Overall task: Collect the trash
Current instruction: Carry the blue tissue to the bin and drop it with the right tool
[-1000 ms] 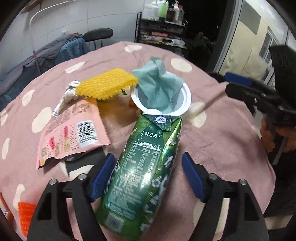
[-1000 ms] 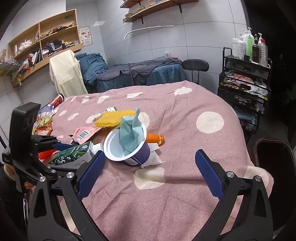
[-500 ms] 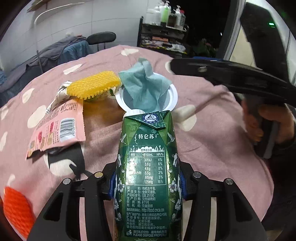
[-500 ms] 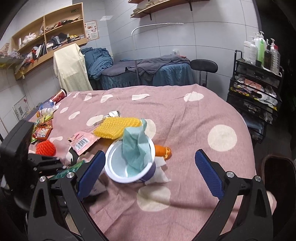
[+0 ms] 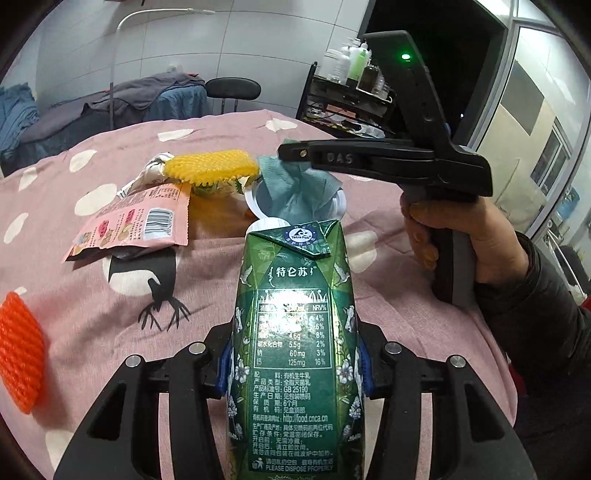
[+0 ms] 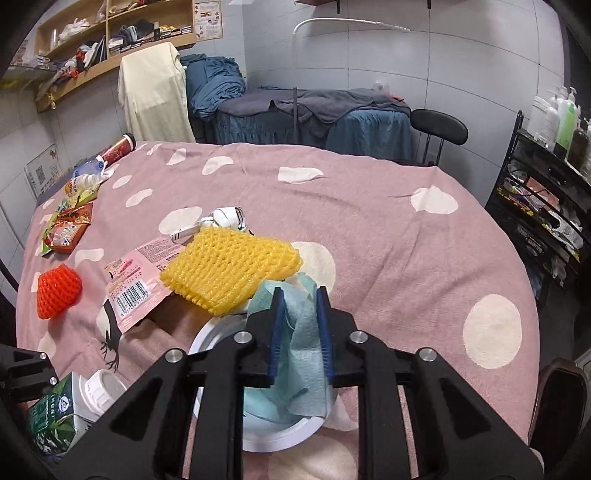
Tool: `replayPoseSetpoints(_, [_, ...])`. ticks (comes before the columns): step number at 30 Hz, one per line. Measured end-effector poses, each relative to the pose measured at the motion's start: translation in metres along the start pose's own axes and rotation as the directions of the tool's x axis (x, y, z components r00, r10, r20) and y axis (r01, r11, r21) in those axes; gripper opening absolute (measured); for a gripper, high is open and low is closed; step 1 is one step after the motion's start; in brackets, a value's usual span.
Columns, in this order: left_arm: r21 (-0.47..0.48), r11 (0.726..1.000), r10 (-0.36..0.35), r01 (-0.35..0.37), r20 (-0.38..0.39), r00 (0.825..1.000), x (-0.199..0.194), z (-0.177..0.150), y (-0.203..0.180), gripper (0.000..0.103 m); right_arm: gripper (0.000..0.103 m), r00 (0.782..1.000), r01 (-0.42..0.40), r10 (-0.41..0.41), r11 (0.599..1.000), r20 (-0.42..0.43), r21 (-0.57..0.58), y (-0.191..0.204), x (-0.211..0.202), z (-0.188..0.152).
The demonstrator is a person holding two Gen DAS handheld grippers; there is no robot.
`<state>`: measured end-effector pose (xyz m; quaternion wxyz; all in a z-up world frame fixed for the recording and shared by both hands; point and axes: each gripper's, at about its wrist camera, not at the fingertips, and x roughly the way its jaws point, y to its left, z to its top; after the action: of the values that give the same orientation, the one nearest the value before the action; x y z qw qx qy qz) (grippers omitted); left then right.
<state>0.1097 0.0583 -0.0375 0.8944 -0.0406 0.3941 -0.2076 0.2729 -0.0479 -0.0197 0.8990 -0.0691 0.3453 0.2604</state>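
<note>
My left gripper pinched the green carton between its jaws. My right gripper's jaws had just been closing and nipped the blue tissue in the white cup, near on the pink spotted worktop. Shelves hung far left.

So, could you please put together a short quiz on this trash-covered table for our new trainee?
1. True or false: the left tool is shut on the green milk carton.
2. What does the right tool pinch? A) yellow foam net B) blue-green paper napkin C) pink wrapper
3. Fill in: the napkin sticks up out of a white ____.

Key:
1. True; its pads press both sides.
2. B; the yellow foam net and pink wrapper lie untouched on the tablecloth.
3. Cup.
</note>
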Motion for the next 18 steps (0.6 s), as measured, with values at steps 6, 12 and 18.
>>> replayPoseSetpoints(6, [-0.009,1.0,-0.005,0.005,0.025,1.0,-0.001,0.002,-0.002,0.049,0.004,0.995,0.006,-0.008,1.0,0.1,0.016,-0.005,-0.036,-0.003])
replayPoseSetpoints(12, [0.002,1.0,-0.025,0.025,0.072,0.997,-0.005,0.012,-0.016,0.049,0.003,0.98,-0.004,-0.014,0.996,0.198,0.091,-0.023,-0.089,-0.013])
replayPoseSetpoints(18, [0.025,0.998,-0.061,0.059,0.085,0.995,0.003,0.024,-0.036,0.049,0.003,0.961,0.029,-0.074,0.985,0.267,0.17,-0.052,-0.14,-0.028])
